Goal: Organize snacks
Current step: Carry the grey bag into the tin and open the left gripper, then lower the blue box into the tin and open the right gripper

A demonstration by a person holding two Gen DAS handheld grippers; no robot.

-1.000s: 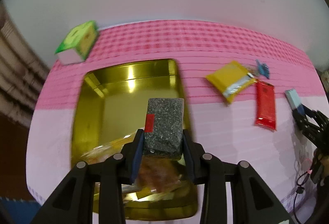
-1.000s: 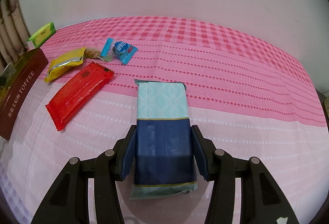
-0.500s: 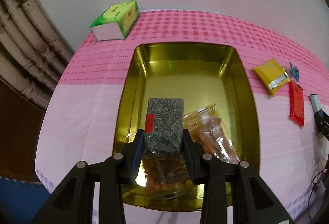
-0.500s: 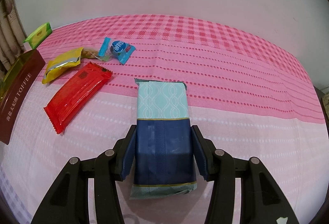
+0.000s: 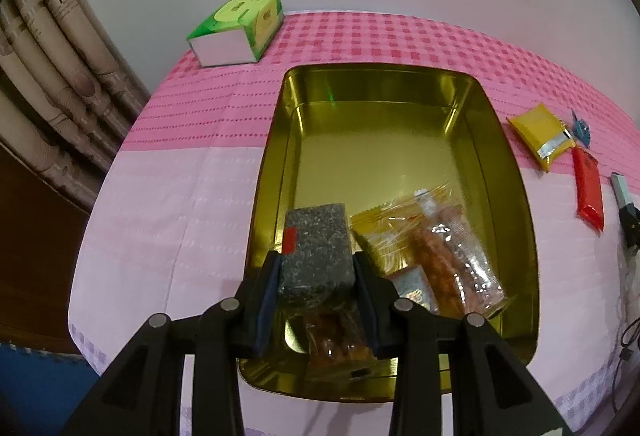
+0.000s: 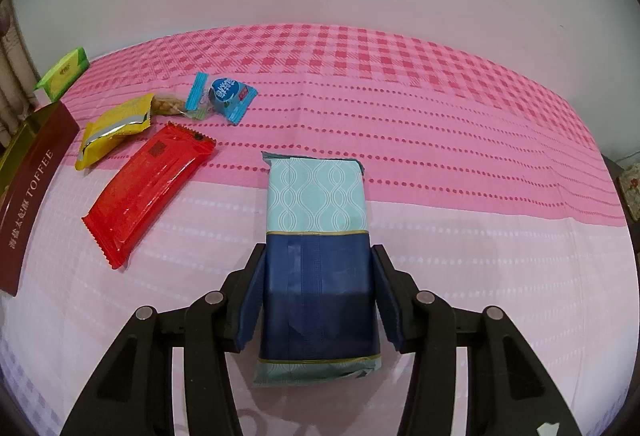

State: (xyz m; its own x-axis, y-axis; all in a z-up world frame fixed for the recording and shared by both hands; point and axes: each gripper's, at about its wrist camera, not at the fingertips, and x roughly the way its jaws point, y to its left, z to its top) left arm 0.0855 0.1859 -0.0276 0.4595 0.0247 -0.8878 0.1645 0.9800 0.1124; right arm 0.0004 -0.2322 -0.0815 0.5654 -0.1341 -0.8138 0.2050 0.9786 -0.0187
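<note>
While hovering: left tool (image 5: 316, 276) pinches the grey speckled pack (image 5: 316, 252) over the gold tin's (image 5: 516, 171) near-left corner.
Right tool (image 6: 318, 288): clamps the blue-teal pack (image 6: 316, 236), right of the tin.
Handling: probably light, crinkly, crushable; grip the flat sides.

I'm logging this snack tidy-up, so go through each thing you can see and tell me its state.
Left gripper: shut on the grey packet, above the tin.
Right gripper: around the blue packet; grip unclear.
Gold tin: open, clear-wrapped snacks at its near end.
Red packet: flat on the cloth, sealed.
Yellow packet: flat on the cloth.
Blue candy: wrapped, on the cloth.
Green box: closed, outside the tin.
</note>
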